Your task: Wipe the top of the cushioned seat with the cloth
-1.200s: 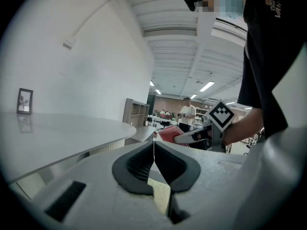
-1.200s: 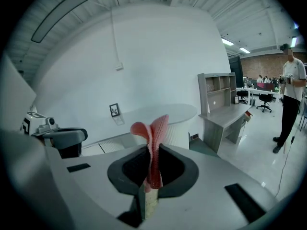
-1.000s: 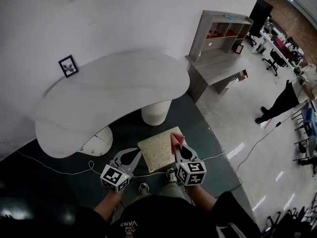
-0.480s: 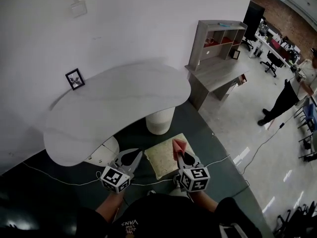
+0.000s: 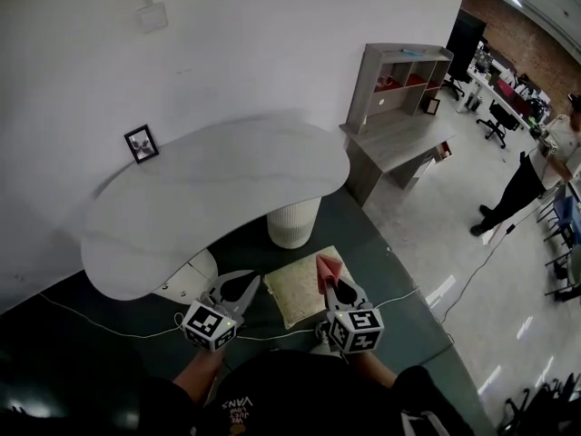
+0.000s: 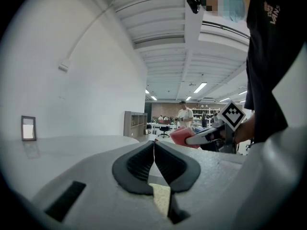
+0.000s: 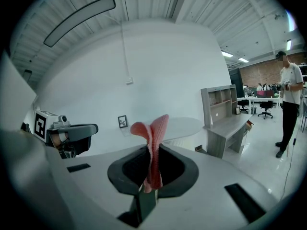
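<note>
Right hand-held gripper [image 5: 329, 282] hangs above the right edge of the cushioned seat [image 5: 295, 291], jaws clamped on a pink cloth [image 5: 325, 265]. The left hand-held gripper [image 5: 238, 289] is just off the seat's left side, jaws pressed together with nothing between them.

Biggest thing round here is the white curved surface [image 5: 209, 189], which spreads out beyond the seat's far edge on a ribbed pedestal [image 5: 292, 223]. The seat itself is a pale, square cushion lying low on the dark floor [image 5: 390, 275] between that pedestal and the person's feet, and its whole top is bare.

Smallest is the cloth: a folded pink tuft standing up out of the right jaws, held in the air above the seat and not touching it.

So, as I read it, the cloth is in hand and that's about all. No wiping has begun; the cloth must come down onto the cushion and be drawn across the whole top.
</note>
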`<state>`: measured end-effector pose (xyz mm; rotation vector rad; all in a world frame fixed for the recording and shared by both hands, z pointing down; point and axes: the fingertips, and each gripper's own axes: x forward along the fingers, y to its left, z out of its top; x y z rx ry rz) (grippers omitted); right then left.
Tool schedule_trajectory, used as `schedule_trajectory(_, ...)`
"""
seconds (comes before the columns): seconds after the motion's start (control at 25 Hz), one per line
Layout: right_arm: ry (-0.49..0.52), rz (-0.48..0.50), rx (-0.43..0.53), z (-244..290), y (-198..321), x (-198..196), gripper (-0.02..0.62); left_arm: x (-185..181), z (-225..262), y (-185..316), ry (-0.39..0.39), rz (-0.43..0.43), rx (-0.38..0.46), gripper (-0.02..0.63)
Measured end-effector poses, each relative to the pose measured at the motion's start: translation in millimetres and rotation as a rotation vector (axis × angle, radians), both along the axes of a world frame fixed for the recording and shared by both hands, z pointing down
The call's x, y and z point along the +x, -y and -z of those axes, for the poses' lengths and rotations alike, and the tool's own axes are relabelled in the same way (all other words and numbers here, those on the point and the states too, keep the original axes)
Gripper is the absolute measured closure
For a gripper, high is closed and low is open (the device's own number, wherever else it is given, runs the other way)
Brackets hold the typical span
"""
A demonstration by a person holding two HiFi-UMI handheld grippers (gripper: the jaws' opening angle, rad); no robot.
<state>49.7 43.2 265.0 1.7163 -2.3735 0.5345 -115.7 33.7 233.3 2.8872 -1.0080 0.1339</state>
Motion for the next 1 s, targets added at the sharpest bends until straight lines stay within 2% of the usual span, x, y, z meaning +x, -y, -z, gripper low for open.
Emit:
schedule_trajectory(0.76, -0.002, -0.003, -0.027, -8.4, -9.5, 1.1, 0.569, -3.3, -6.5, -8.1, 0.018, 0.008, -0.005, 0.588)
schedule_trajectory(1.0, 0.000, -0.001, -0.029, -11.5, -7.7, 1.8, 0.569, -2.0, -6.8, -5.9, -0.002, 0.021, -0.014, 0.588)
